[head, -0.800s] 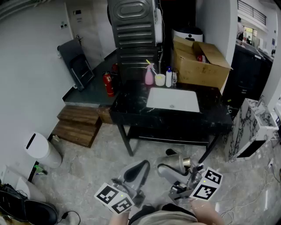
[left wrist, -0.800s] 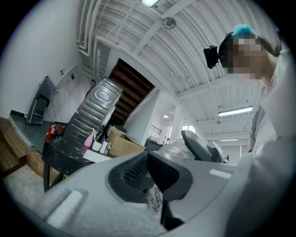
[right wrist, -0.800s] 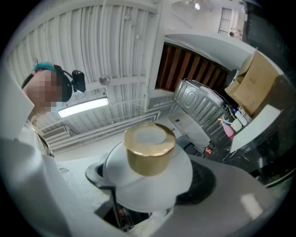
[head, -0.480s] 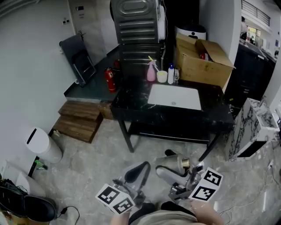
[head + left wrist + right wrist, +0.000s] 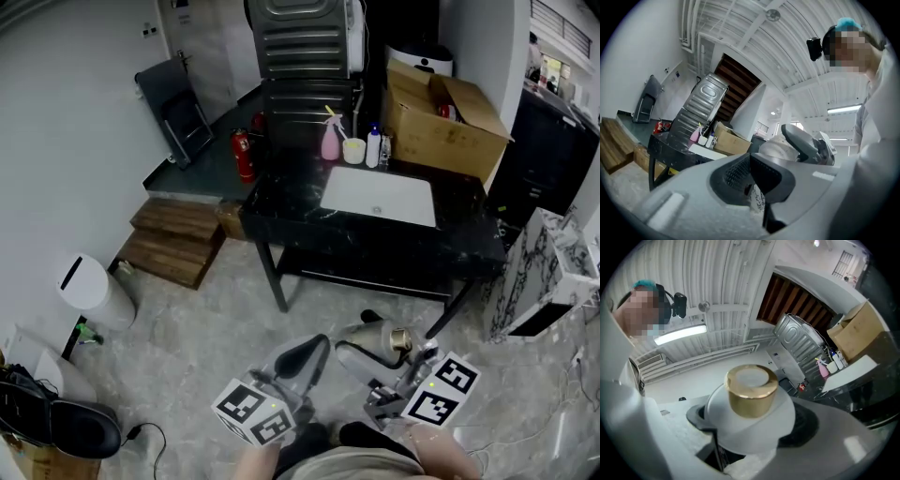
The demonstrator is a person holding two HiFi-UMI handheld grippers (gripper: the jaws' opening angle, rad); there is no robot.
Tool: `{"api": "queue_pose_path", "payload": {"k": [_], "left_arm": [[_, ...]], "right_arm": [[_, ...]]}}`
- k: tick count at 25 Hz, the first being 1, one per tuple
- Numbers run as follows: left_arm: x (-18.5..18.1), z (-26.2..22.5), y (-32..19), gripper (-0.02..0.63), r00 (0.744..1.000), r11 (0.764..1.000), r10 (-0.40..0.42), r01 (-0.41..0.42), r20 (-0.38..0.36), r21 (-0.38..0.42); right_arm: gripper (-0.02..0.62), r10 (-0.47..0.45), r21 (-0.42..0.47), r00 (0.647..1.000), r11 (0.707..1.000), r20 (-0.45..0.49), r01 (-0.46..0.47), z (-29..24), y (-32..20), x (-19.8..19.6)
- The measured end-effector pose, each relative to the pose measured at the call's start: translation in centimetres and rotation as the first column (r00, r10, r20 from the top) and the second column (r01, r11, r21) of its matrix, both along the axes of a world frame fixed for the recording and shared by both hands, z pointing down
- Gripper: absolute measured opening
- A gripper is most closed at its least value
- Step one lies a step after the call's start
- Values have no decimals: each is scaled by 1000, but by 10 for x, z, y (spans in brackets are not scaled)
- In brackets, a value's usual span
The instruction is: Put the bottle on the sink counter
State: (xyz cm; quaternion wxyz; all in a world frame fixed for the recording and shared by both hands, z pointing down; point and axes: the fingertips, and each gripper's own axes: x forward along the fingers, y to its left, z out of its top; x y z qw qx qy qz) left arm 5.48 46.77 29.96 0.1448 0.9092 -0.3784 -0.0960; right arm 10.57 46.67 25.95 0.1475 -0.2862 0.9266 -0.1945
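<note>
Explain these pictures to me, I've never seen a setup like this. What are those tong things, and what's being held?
There is no robot here: a person holds a two-jaw gripper in each hand. One picture comes from a camera on the person's head, looking down. The other two come from cameras riding on the grippers, looking along their jaws. The right gripper is clamped on a white bottle with a gold cap. The left gripper is shut and empty. Ahead stands the black marble sink counter with a white basin. At its back edge stand a pink spray bottle, a white cup and a small white bottle with a blue cap. The held bottle is not yet on the counter.
</note>
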Motion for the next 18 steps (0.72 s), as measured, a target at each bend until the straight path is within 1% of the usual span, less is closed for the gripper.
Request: {"api": "queue_pose_path", "payload": {"k": [2, 5, 8, 11, 15, 18], "left_arm": [[1, 4, -1, 8, 1000, 1000, -20, 20, -19, -7], [-1, 13, -3, 8, 998, 998, -64, 64, -21, -19], [1, 20, 2, 8, 995, 995, -87, 85, -45, -52], [5, 20, -3, 8, 995, 994, -91, 88, -43, -71], [10, 29, -18, 8, 997, 995, -67, 64, -32, -76], [3, 37, -39, 8, 997, 995, -63, 60, -32, -84]], "right_arm": [[339, -4, -36, 1000, 999, 11, 4, 9, -5, 5], [339, -3, -64, 1000, 998, 10, 3, 18, -10, 12], [339, -21, -88, 1000, 996, 15, 22, 22, -9, 16], [339, -28, -96, 999, 995, 22, 30, 25, -16, 17], [339, -53, -108, 998, 992, 41, 57, 30, -24, 13], [339, -40, -95, 999, 995, 33, 43, 31, -46, 7]]}}
